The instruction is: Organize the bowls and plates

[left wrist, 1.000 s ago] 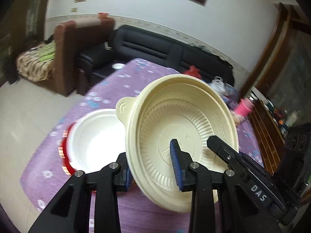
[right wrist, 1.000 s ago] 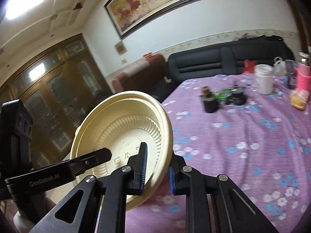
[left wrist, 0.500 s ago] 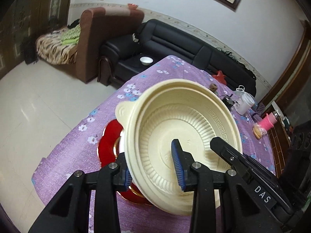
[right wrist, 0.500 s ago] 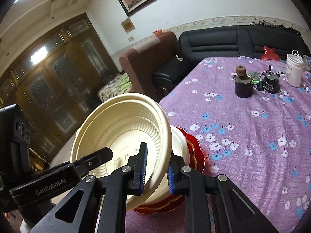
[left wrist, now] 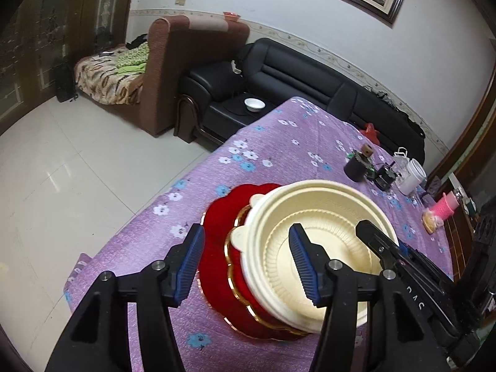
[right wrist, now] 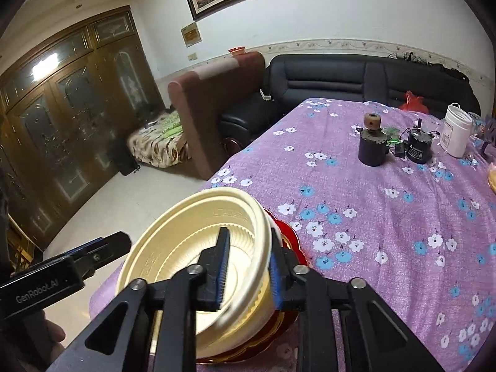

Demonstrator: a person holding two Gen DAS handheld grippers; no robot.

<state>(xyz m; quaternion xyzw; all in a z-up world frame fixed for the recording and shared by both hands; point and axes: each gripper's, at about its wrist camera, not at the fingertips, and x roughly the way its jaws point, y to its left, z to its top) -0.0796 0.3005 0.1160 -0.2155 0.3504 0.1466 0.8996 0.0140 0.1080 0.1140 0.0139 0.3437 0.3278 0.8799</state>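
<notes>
While the cream bowl (left wrist: pixel 322 248) sits nested on top of another pale bowl (left wrist: pixel 240 238), both rest on the red plate (left wrist: pixel 223 232) near the front edge of the purple counter (right wrist: pixel 387 217). The stack looks about level.

The right gripper (right wrist: pixel 246 271) has its 2 blue fingers (right wrist: pixel 221 268) pinched narrow on the right side of the cream bowl's rim. 1 finger is inside the bowl and 1 is outside, and both seem to touch the wall.

The left gripper (left wrist: pixel 248 263) has its fingers (left wrist: pixel 302 263) spread wide. 1 finger hangs over the inside of the bowl. The other hangs out over the red plate, to the left of the rim. The rim's left side lies between them, and neither finger looks like it is touching it. So the left one holds nothing.

I think the bowl is now put down and the next step is to let go. The right gripper is the only one with a hold, so it matters most. Its fingers straddle the rim, so I think they should spread first and then lift up and back, away from the bowl. A sideways pull might drag the light bowl off the stack.

Far back on the counter stand a dark cup (right wrist: pixel 373 148) and a white jar (right wrist: pixel 457 135), well apart from the stack.
</notes>
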